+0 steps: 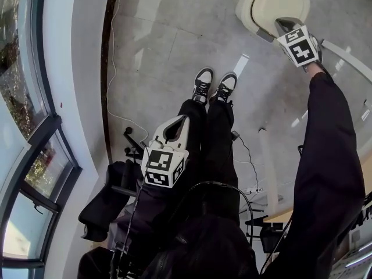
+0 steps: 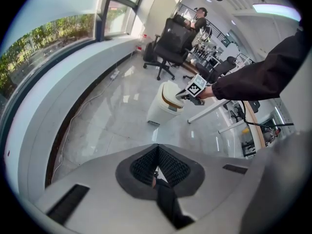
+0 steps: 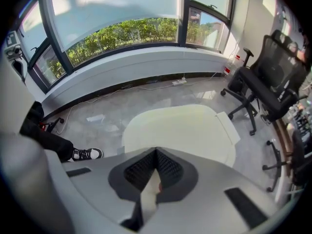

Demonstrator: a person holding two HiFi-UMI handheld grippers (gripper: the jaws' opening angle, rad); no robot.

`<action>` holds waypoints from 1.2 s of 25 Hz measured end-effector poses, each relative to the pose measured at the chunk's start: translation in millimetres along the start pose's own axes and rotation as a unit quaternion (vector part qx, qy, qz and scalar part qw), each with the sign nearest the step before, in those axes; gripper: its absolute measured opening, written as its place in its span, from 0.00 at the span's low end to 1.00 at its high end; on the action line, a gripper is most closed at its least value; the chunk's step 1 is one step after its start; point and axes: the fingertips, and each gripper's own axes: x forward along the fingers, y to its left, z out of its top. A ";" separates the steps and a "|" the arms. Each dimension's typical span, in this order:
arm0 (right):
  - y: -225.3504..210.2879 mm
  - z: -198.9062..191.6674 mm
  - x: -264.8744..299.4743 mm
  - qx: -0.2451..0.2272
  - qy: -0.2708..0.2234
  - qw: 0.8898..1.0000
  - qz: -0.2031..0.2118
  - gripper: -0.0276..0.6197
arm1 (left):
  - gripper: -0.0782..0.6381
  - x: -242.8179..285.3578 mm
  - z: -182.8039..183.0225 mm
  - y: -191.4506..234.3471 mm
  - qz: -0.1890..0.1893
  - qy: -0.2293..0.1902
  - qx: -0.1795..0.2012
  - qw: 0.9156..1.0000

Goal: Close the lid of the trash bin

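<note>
Head view puts the trash bin (image 1: pixel 273 7) at one o'clock, right tongs (image 1: pixel 288 25) clenched empty over its lid (image 3: pixel 180 130); a glancing push might skid off, leaving it ajar. Left tongs (image 2: pixel 157 152) clenched, empty.

Black office chair (image 3: pixel 265 84); curved window (image 3: pixel 122 33); two sneakers (image 1: pixel 203 81).

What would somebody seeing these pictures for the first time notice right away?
The outstretched right gripper, jaws together, sits over the lid of the cream trash bin at the head view's top right. Mid-picture stand the person's black-and-white sneakers on pale glossy floor, the left gripper shut and empty just below them. A curved window with greenery spans the right gripper view's top.
</note>
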 end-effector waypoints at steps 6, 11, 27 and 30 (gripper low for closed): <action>1.9 -3.3 8.0 0.000 0.008 1.000 0.001 0.05 | 0.11 0.0 3.2 -0.1 0.001 0.004 0.001 1.000; 3.0 -5.8 15.6 -0.004 0.016 1.000 -0.003 0.05 | 0.11 2.3 3.5 -2.0 0.001 0.007 -0.001 1.000; 4.6 -5.3 20.7 0.007 0.026 1.000 -0.010 0.05 | 0.11 5.4 8.8 -5.7 -0.004 0.012 0.002 1.000; 4.2 -5.3 20.2 0.006 0.027 1.000 -0.009 0.05 | 0.11 5.8 9.2 -5.8 -0.005 0.011 0.001 1.000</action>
